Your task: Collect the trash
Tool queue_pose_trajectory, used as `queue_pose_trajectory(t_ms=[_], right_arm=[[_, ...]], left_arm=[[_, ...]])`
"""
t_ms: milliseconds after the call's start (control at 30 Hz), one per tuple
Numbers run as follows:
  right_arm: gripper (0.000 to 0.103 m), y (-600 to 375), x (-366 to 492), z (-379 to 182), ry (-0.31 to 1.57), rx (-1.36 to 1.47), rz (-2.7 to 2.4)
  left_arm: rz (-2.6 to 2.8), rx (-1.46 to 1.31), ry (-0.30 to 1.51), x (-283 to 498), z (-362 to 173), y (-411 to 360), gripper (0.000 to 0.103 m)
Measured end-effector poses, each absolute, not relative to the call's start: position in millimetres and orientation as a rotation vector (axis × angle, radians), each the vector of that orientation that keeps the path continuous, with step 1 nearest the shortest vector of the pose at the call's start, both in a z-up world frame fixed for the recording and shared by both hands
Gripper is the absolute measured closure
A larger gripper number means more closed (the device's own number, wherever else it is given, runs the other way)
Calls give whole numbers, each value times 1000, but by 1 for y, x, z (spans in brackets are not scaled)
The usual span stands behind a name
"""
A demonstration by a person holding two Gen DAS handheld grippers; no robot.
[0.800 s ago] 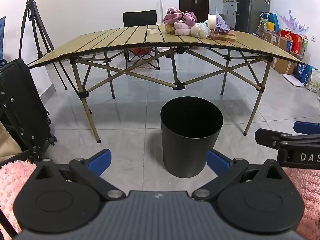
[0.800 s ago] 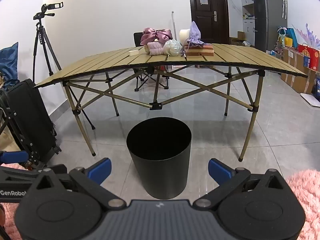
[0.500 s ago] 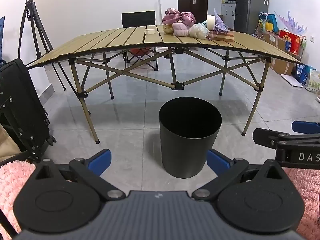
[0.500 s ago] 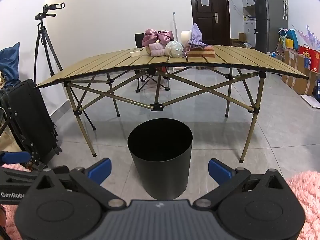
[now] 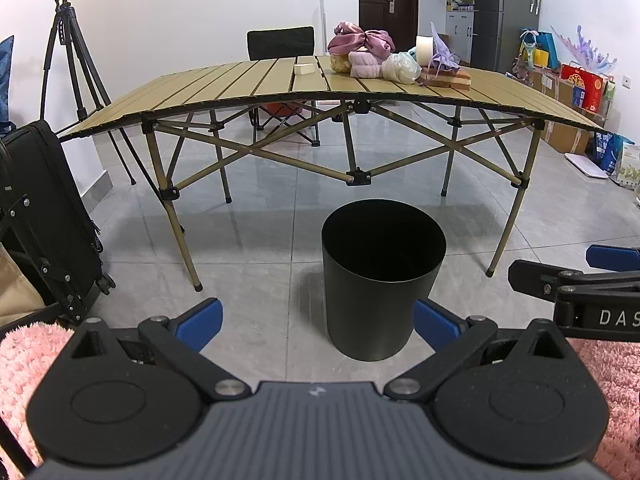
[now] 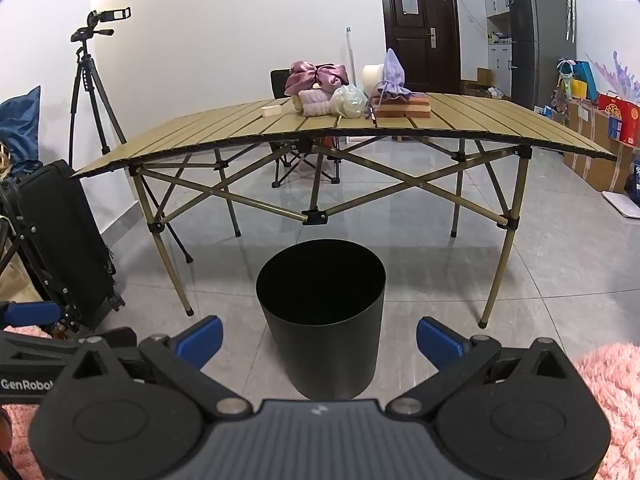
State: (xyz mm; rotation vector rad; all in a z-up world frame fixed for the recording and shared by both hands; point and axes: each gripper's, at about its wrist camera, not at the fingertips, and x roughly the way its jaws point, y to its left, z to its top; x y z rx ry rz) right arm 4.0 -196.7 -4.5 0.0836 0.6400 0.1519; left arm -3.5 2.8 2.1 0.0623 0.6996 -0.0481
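An empty black bin (image 5: 376, 300) (image 6: 320, 328) stands on the grey tiled floor in front of a folding slat table (image 5: 240, 80) (image 6: 480, 120). On the table's far side lie a crumpled clear plastic bag (image 5: 400, 68) (image 6: 350, 100), a pink cloth bundle (image 5: 360, 46) (image 6: 316, 76), a small beige block (image 5: 304, 68) (image 6: 272, 111), a white roll (image 5: 424, 46) and a purple pouch (image 6: 394, 76) on a wooden board (image 6: 404, 110). My left gripper (image 5: 316, 320) and right gripper (image 6: 319, 342) hang open and empty just short of the bin, pointing down at it.
A black suitcase (image 5: 44, 216) (image 6: 60, 232) and a camera tripod (image 5: 72, 48) (image 6: 92, 92) stand at the left. A black chair (image 5: 280, 42) sits behind the table. Pink fluffy rug (image 5: 24, 356) (image 6: 608, 380) lies underfoot. Boxes and bags (image 5: 576, 92) line the right wall.
Both views have drifted only slightly; the bin sits a touch lower in each picture. Both grippers keep their jaws wide with nothing in them.
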Motion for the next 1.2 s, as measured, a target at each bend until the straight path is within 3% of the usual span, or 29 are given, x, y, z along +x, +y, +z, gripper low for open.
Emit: queue_pose_trajectory(t_ms=[1200], right_arm=[[0,-194,-3,3,615,77,155]], left_arm=[[-49,64,697,-4,7,2,0]])
